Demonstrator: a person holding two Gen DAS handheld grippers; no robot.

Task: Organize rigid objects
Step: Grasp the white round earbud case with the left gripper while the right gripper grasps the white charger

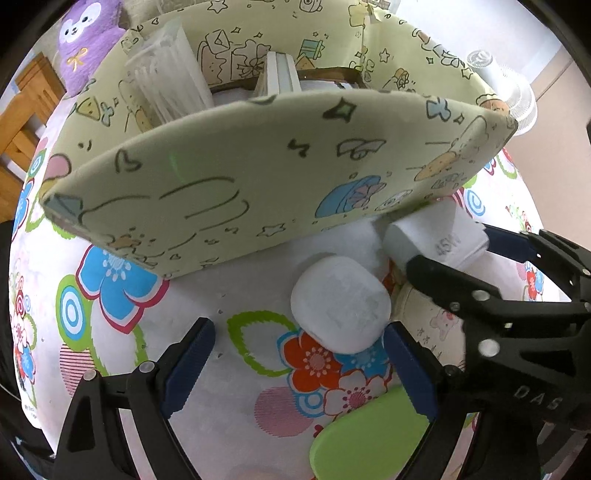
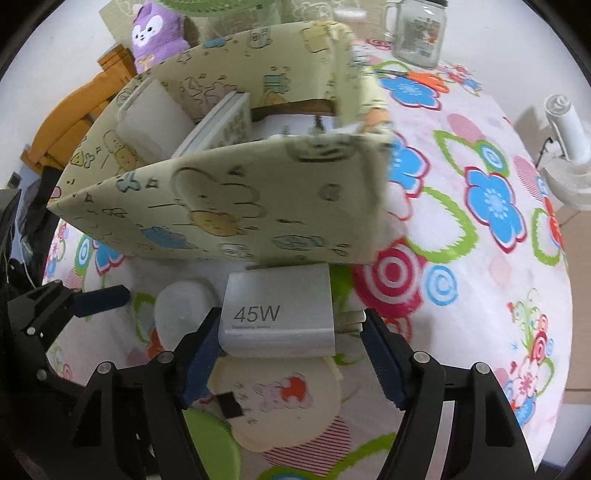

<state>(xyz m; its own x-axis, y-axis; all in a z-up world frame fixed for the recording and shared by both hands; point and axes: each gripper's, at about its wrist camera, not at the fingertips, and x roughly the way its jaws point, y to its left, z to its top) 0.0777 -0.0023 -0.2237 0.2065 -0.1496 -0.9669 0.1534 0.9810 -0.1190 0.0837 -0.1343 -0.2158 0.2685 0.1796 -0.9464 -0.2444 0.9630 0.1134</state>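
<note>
- The table (image 2: 480, 266) carries a white cloth printed with big blue, red and green flowers.
- A pale yellow-green storage box (image 1: 229, 192) (image 2: 236, 206) with cartoon drawings stands open on the cloth, near its middle. Inside it there are a clear plastic packet (image 1: 170, 77), some flat white boxes (image 2: 221, 122) standing on edge, and a white block (image 2: 151, 110) at its left end.
- A purple plush toy (image 1: 88, 40) (image 2: 155, 33) sits behind the box, and a glass mug jar (image 2: 417, 33) stands at the far side of the table. A white fan (image 2: 569, 147) stands beyond the right edge of the table.
- The right gripper (image 2: 291, 354) (image 1: 472, 243) has its jaws around a white 45W charger (image 2: 280, 314) (image 1: 432, 240), just in front of the near wall of the box. The left blue pad touches the body of the charger; the right pad is at the plug prongs, but I cannot tell if it presses them.
- A round cream pocket mirror (image 2: 280, 398) with a rabbit picture lies on the cloth under the charger.
- The left gripper (image 1: 299, 365) has its jaws wide apart and holds nothing. A white rounded earbud case (image 1: 340, 302) (image 2: 181, 306) lies on the cloth between its fingers, touching or almost touching the right pad.
- A bright green flat thing (image 1: 365, 439) (image 2: 210, 443) lies near the earbud case; I cannot tell what it is.
</note>
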